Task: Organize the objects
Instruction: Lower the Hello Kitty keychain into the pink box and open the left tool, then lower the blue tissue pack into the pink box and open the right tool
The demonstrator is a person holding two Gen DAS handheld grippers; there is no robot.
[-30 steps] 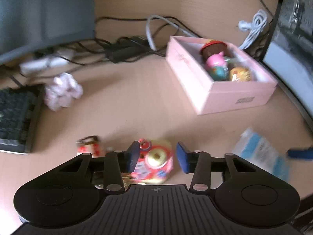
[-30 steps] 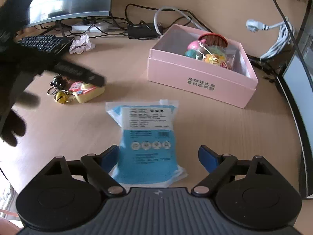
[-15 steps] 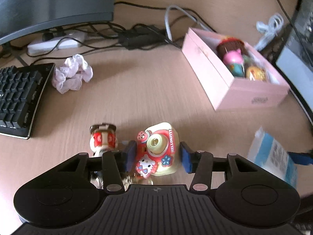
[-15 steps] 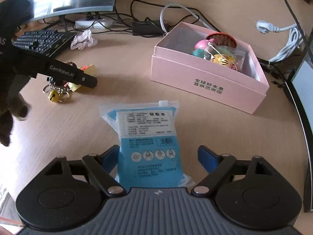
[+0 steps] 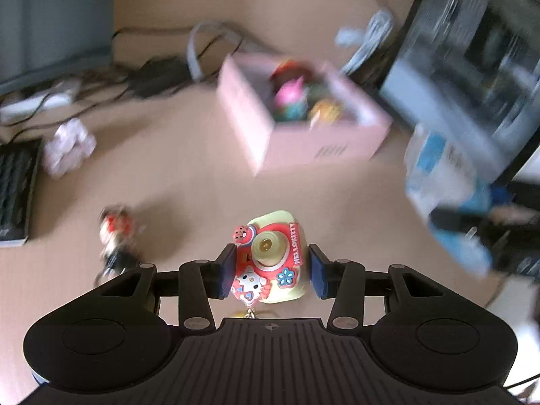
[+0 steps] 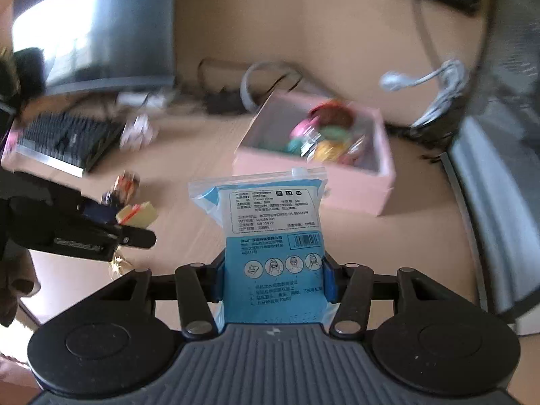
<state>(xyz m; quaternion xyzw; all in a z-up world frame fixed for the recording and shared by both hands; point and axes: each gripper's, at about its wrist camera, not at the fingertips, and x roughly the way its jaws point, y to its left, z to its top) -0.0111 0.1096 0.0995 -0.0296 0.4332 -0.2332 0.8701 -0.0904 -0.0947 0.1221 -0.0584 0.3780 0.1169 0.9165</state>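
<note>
Your left gripper (image 5: 271,271) clamps the toy camera (image 5: 270,263), lettered "HELLO KITTY", held up short of the pink box (image 5: 303,148). Your right gripper (image 6: 271,280), jaws closing, pinches the blue packet (image 6: 270,236); its small print is unreadable. The counter (image 5: 189,182) lies beneath.

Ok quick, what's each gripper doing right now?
Left gripper: closed on the toy camera keychain.
Right gripper: jaws closing, pads on the blue wipes packet between them.
</note>
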